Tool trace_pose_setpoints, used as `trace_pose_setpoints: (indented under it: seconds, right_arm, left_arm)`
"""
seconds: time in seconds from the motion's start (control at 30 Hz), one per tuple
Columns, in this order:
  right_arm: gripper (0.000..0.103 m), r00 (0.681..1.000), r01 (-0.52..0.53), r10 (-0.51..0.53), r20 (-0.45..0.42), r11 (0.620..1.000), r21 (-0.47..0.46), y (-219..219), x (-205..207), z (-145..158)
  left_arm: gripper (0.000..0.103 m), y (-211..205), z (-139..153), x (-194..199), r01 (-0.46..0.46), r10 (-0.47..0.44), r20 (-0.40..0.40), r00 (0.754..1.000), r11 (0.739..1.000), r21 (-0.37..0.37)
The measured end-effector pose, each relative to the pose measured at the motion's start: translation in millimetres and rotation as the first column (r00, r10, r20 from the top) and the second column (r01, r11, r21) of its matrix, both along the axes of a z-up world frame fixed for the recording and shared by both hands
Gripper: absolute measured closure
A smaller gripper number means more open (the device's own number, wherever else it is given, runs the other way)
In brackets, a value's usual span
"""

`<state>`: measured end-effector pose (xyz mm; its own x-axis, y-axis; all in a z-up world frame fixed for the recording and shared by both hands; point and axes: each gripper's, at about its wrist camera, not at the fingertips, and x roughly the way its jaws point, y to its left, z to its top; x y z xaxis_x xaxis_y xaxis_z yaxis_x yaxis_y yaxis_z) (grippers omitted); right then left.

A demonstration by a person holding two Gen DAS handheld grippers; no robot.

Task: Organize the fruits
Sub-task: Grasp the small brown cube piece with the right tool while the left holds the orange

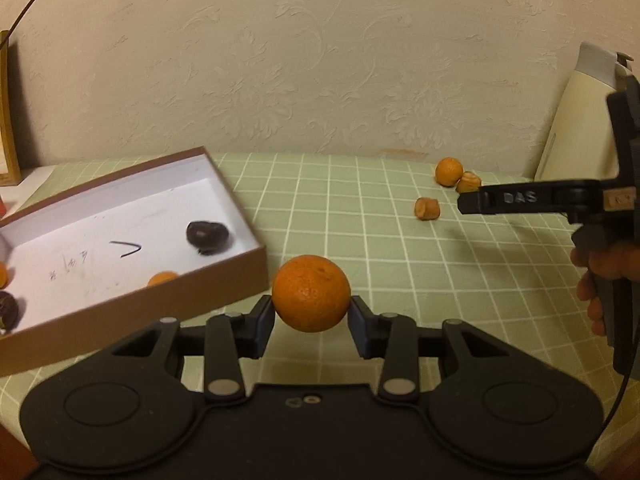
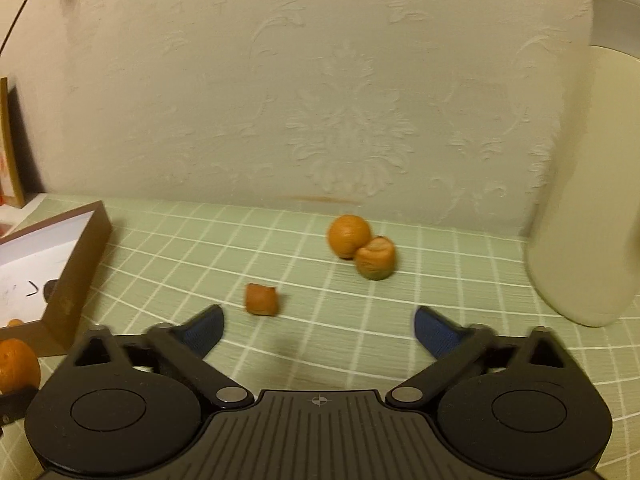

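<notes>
an orange mandarin (image 1: 311, 293) is clamped between the pads of the left gripper (image 1: 311, 316), its jaws narrowed onto the fruit's two sides; it is held above the green checked tablecloth (image 1: 360, 240), just beside the near right corner of the cardboard box (image 1: 224, 280). in the right wrist view the same fruit is seen at the lower left edge, next to the box's brown wall.

the right gripper (image 2: 319, 330) is seen with its jaws standing wide and nothing between the blue pads (image 2: 434, 330); bare cloth lies under them. in the left wrist view one of its black fingers is seen from the side at the right, with a hand (image 1: 596, 284) on the grip.

just beyond the right gripper's left finger, a small cut piece of fruit (image 2: 261, 299) lies alone on the cloth. further back, a whole small mandarin (image 2: 349, 236) and a half fruit (image 2: 375, 259) are found touching one another, near the wall.

inside the white-lined box, a dark fruit (image 1: 207, 235) is seen near the right wall, another dark one (image 1: 8, 310) at the left edge, and an orange piece (image 1: 162, 278) half hidden behind the near wall.

a tall cream container (image 2: 588, 200) stands at the right, well apart from the loose fruit. a patterned pale wall (image 1: 300, 60) closes the back.
</notes>
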<state>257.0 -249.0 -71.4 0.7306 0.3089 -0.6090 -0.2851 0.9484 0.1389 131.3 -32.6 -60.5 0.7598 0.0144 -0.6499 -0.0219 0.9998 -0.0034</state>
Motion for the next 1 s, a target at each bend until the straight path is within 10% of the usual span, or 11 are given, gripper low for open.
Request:
trace_pose_setpoints:
  seconds: [0.5, 0.63, 1.0]
  right_arm:
    - [0.037, 0.998, 0.0, 0.002, -0.068, 1.0, 0.026, 46, 41, -26]
    - [0.081, 0.997, 0.027, -0.028, -0.071, 1.0, -0.012, 49, 52, -28]
    - [0.081, 0.997, -0.079, 0.078, -0.008, 0.996, -0.053, 56, -4, 26]
  left_arm:
    - [0.073, 37, -10, -34, -0.066, 0.067, -0.033, 0.997, 0.998, 0.023]
    - [0.073, 44, -11, -44, -0.088, 0.089, -0.036, 0.995, 0.996, 0.022]
    - [0.073, 56, 4, -70, -0.123, 0.123, 0.012, 0.992, 0.992, 0.011]
